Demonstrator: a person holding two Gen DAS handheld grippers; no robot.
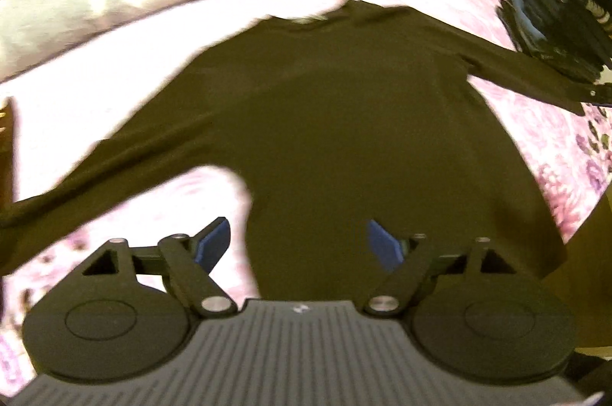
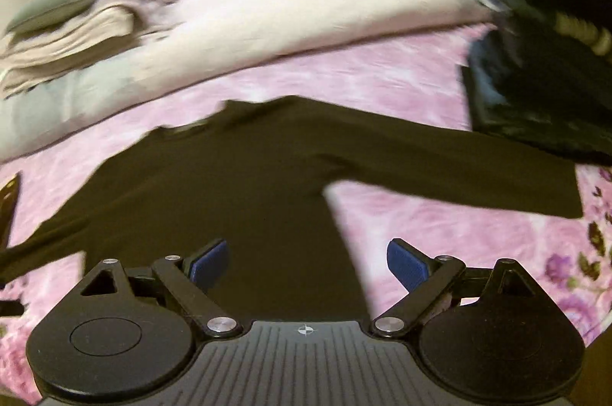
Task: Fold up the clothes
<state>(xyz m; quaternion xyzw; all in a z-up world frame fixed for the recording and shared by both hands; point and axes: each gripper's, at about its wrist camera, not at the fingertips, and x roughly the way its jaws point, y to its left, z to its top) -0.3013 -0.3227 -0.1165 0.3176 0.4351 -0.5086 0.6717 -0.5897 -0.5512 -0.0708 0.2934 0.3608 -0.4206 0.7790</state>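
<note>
A dark long-sleeved shirt (image 1: pixel 325 123) lies spread flat on a pink flowered bedspread (image 1: pixel 478 0), collar at the far side, both sleeves stretched outward. In the right wrist view the same shirt (image 2: pixel 229 184) fills the middle, its right sleeve (image 2: pixel 459 168) reaching toward the right. My left gripper (image 1: pixel 300 245) hangs above the shirt's lower hem, open, its blue pads (image 1: pixel 214 245) wide apart with nothing between them. My right gripper (image 2: pixel 306 262) is also open above the hem's right side, nothing between its blue pads (image 2: pixel 405 264). Both views are blurred.
A pale folded duvet (image 2: pixel 306 0) and stacked light linens with a grey pillow (image 2: pixel 72 12) lie at the bed's far side. A pile of dark folded clothes (image 2: pixel 543 69) sits at the far right, next to the right sleeve's end. A brown wooden edge (image 1: pixel 7 145) shows at the left.
</note>
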